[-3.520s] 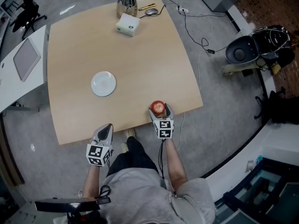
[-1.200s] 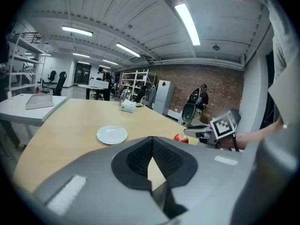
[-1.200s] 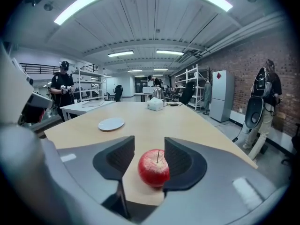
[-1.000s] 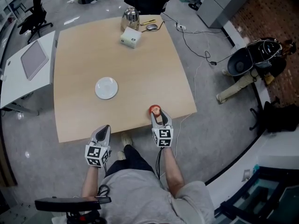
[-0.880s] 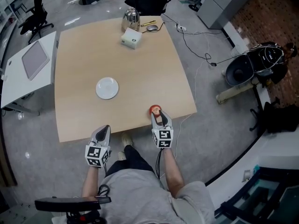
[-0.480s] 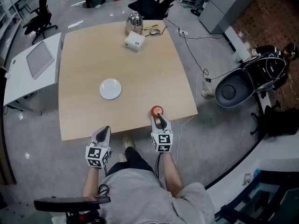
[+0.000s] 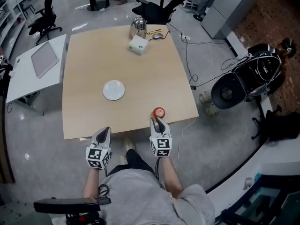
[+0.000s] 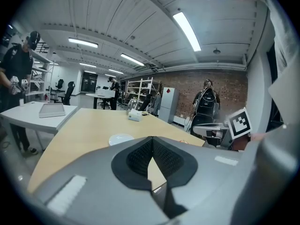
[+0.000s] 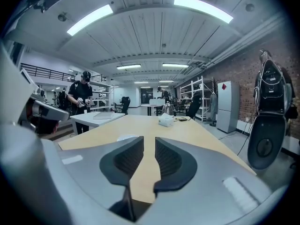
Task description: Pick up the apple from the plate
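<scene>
A red apple (image 7: 159, 112) rests on the wooden table (image 7: 140, 74) close to its front edge. Left of the table's middle lies the white plate (image 7: 114, 90), with nothing on it; it also shows in the left gripper view (image 8: 121, 138). My right gripper (image 7: 157, 122) hangs just short of the apple, off the table edge. Its jaws (image 9: 149, 142) are closing, a narrow gap remains and nothing is between them. My left gripper (image 7: 104, 132) is held below the table's front edge, its jaws (image 8: 152, 142) meeting at the tips and holding nothing.
A metal kettle (image 7: 137, 27) and a white box (image 7: 138, 44) stand at the table's far edge. A white side table (image 7: 40, 64) with a flat grey device is to the left. Cables and a dark bag (image 7: 243, 81) lie on the floor at right.
The right gripper has let go of the apple and drawn back toward me, its jaws narrowing. The apple stays on the table near the front edge. The left gripper barely moved.
</scene>
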